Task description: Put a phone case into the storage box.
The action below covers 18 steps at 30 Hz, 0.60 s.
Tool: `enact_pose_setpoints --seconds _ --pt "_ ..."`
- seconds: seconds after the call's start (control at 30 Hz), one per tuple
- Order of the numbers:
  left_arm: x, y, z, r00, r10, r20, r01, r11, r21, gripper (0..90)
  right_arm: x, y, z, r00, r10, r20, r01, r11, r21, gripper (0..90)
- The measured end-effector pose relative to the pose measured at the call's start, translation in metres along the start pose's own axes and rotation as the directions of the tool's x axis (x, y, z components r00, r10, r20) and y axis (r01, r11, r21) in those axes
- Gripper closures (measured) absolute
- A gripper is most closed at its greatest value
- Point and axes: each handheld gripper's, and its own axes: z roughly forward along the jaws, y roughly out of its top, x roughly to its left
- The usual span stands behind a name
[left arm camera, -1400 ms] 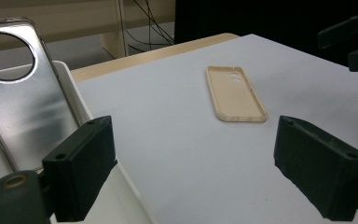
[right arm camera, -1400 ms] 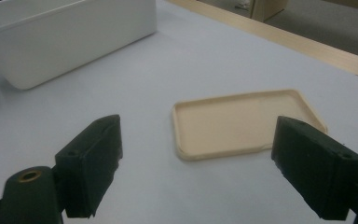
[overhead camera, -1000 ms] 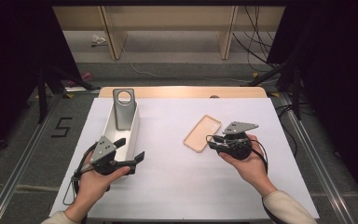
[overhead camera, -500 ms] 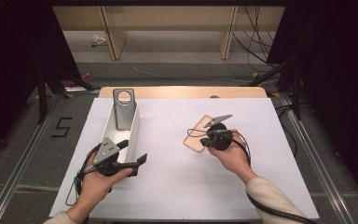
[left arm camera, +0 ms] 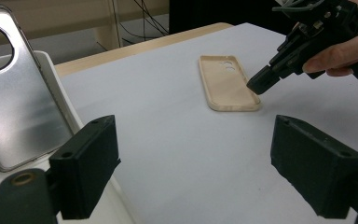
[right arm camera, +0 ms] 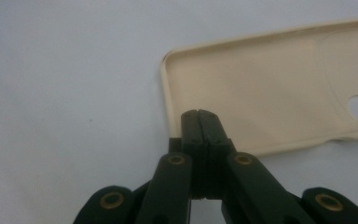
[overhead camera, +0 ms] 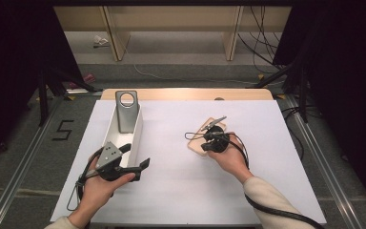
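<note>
A beige phone case [overhead camera: 196,146] lies hollow side up on the white table, right of the middle. My right gripper [overhead camera: 206,144] is shut, jaws pressed flat together with nothing between them. Its tip [right arm camera: 200,116] rests over the near corner of the beige case [right arm camera: 261,88]. The left gripper view shows that same tip [left arm camera: 257,86] touching the case [left arm camera: 226,79] at its edge. My left gripper [overhead camera: 134,156] hovers open at the near end of a white tray [overhead camera: 137,130], its jaws [left arm camera: 209,154] wide apart and empty. A silver phone case [overhead camera: 126,112] leans upright in the tray.
White paper [overhead camera: 276,157] covers the table, with a wooden edge [overhead camera: 181,94] at the back. The silver case [left arm camera: 23,93] stands close at the left of my left jaw. Cables trail from both grippers toward the person's side.
My right hand has moved left and down onto the beige case, and its jaws have closed. The left hand has stayed by the tray.
</note>
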Motion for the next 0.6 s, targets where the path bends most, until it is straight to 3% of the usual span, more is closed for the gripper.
enact_pose_setpoints --seconds 0.6 --pt "0.006 -0.005 0.002 0.9971 0.076 -0.006 -0.075 0.9971 0.013 14.6 0.001 0.002 0.011 0.9999 -0.015 0.005 0.015 0.998 0.069 90.0"
